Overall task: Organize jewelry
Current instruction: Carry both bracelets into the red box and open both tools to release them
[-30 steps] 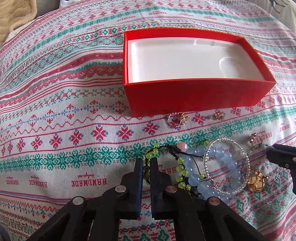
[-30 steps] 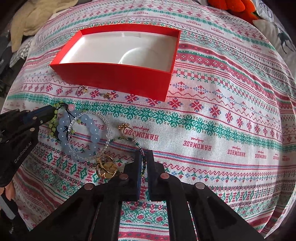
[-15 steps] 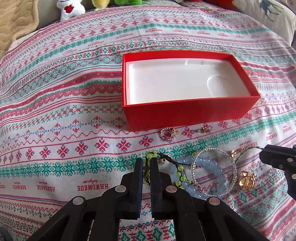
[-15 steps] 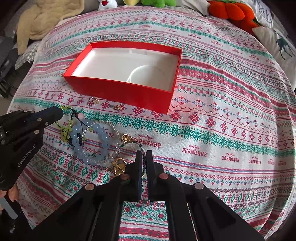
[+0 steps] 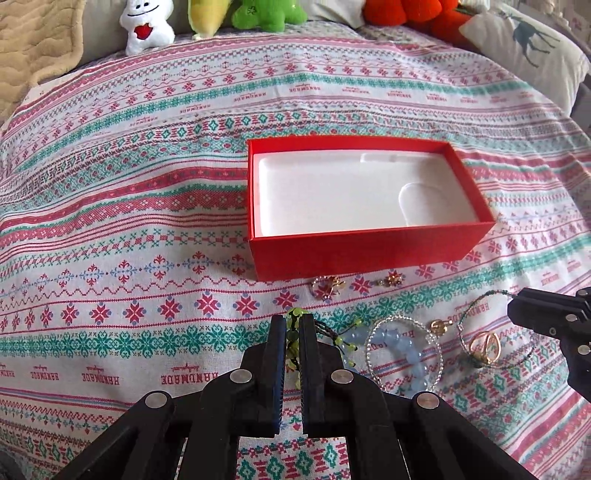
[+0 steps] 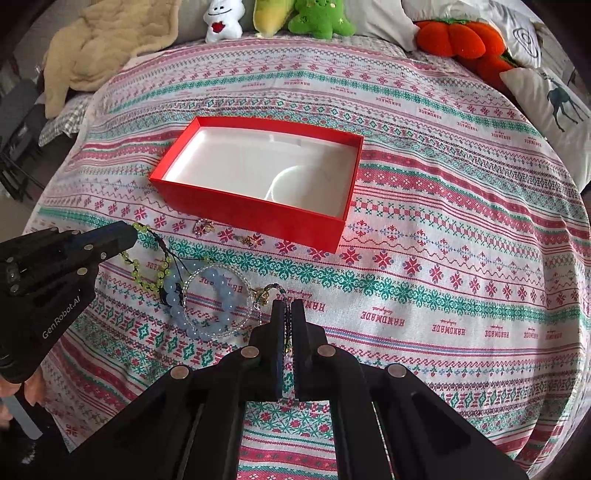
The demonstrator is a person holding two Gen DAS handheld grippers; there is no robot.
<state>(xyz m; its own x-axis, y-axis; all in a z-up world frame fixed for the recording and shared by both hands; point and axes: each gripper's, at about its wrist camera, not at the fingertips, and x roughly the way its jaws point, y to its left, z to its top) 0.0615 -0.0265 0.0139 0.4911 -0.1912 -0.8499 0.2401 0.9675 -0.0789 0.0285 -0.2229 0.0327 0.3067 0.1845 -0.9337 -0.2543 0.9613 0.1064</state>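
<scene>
A patterned cloth (image 5: pixel 147 206) covers the whole surface under both grippers. Far beyond the fingers, along its back edge, sit a tan blanket (image 6: pixel 107 44), a deer pillow (image 5: pixel 524 40), an orange plush (image 6: pixel 458 38), a green plush (image 6: pixel 319 18), a yellow plush (image 5: pixel 208 14) and a white plush (image 5: pixel 147 24). Ahead of both grippers, nearer than those, stands the red box (image 5: pixel 369 254), open-topped with a bare white liner; nothing lies between it and the fingers except loose jewelry. Just in front of its near wall lie a small ring (image 5: pixel 327 288) and a gold charm (image 5: pixel 391 279). The left gripper (image 5: pixel 293 326) is closed on the green bracelet (image 6: pixel 147 258), whose beads show between its fingers and trail off to its right. Beside that, between the two grippers, a blue bracelet (image 6: pixel 201 295) lies inside a clear beaded bangle (image 5: pixel 404 354), touching it. The right gripper (image 6: pixel 286 308) is pinched on a thin dark beaded strand (image 5: pixel 495 332), with gold rings (image 5: pixel 485 345) hanging at it, just left of its fingers.
</scene>
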